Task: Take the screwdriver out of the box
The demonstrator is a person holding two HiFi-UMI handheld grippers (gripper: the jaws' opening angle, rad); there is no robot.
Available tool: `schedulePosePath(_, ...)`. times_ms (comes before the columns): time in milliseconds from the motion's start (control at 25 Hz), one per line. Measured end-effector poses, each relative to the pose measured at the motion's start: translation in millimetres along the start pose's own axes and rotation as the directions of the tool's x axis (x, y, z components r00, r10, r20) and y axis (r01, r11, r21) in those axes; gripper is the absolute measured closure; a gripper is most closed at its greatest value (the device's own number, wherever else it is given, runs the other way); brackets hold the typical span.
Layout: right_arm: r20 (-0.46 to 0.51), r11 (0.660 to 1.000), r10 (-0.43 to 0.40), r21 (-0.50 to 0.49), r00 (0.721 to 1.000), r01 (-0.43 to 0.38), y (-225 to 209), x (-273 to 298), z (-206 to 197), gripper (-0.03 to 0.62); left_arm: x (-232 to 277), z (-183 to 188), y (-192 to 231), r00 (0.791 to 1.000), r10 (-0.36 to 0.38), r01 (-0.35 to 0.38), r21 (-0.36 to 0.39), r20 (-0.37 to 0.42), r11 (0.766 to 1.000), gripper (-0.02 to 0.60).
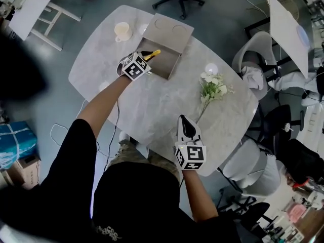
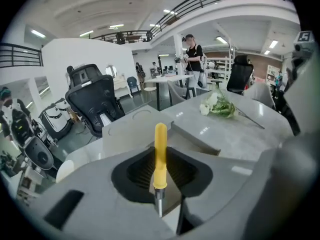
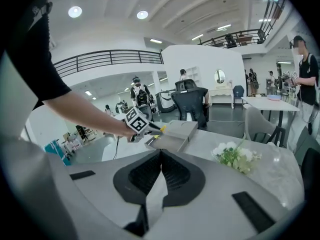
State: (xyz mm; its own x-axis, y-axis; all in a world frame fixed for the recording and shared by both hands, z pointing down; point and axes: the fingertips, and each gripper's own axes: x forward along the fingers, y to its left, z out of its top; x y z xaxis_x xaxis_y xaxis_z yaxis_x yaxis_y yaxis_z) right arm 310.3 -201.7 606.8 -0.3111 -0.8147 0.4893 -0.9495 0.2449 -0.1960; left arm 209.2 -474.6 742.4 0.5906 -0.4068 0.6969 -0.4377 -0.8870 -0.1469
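So, left gripper (image 1: pixel 147 56) is pinching the screwdriver (image 2: pixel 160 153): pads clamp the lower part of the yellow handle from both sides. The handle's rounded end sticks out past the jaws, and the bare metal shaft points back toward the gripper's camera. In the head view the screwdriver sits over the open box (image 1: pixel 172 65), at its near-left corner, w/ the yellow tip pointing in over the tray. From the right gripper view it looks to be above the box's rim, not lying on the bottom, tho' that view is small.

The box is grey, w/ its lid (image 1: pixel 167 30) folded back flat on the far side. It stands on the pale marble-look table (image 1: pixel 147 108), toward the far-left part. A white cup (image 1: pixel 122 31) is just left of the lid.

Right gripper (image 1: pixel 183 119) is pressed together at the tips w/ nothing btw. the jaws. It hangs over the table's near edge, well apart from the box, pointing toward it. A bunch of white flowers (image 1: pixel 213 87) lies on the table right of the box, stems toward the right gripper. Office chairs stand round the table.
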Motion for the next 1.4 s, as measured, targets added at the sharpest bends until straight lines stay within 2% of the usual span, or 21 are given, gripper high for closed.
schedulePosePath(160,0.061,0.997,-0.07,0.017,0.996,0.069,-7.3,-14.0,22.0,0.582,-48.7,18.7,2.5,0.995,0.022,-0.019,-0.026,0.095,0.999,0.502)
schedulePosePath(320,0.097,0.995,-0.103,0.003,0.99,0.103,12.3,-28.2,36.7,0.582,-110.7,41.6,-13.6,0.979,0.028,-0.035,0.032,0.2,0.999,0.502)
schedulePosePath(400,0.116,0.993,-0.113,-0.004,0.987,0.115,27.4,-34.7,43.8,0.582,-145.2,51.4,-26.0,0.966,0.024,-0.034,0.035,0.259,0.999,0.502)
schedulePosePath(600,0.162,0.989,-0.149,0.029,0.975,0.147,71.4,-53.2,53.9,0.582,-238.4,61.0,-80.8,0.929,-0.048,0.044,0.018,0.367,0.999,0.502)
schedulePosePath(800,0.195,0.983,-0.182,0.055,0.964,0.174,122.1,-78.9,47.1,0.582,-315.3,36.3,-131.4,0.884,-0.061,0.113,-0.085,0.463,0.99,0.502)
schedulePosePath(920,0.224,0.978,-0.21,0.054,0.952,0.203,150.3,-93.4,48.9,0.582,-357.9,17.6,-147.4,0.85,-0.038,0.157,-0.184,0.525,0.97,0.502)
schedulePosePath(1000,0.252,0.971,-0.237,0.052,0.938,0.232,163.7,-102.7,51.2,0.582,-381.7,2.6,-151.7,0.836,-0.014,0.173,-0.24,0.548,0.955,0.502)
schedulePosePath(1160,0.276,0.964,-0.255,0.001,0.927,0.265,187.8,-114.5,49.3,0.582,-419.1,-26.0,-150.1,0.823,0.075,0.158,-0.354,0.563,0.922,0.502)
schedulePosePath(1400,0.292,0.969,-0.232,-0.017,0.928,0.248,230.1,-119.5,42.6,0.582,-467.9,-64.0,-144.2,0.816,0.155,0.073,-0.366,0.557,0.928,0.502)
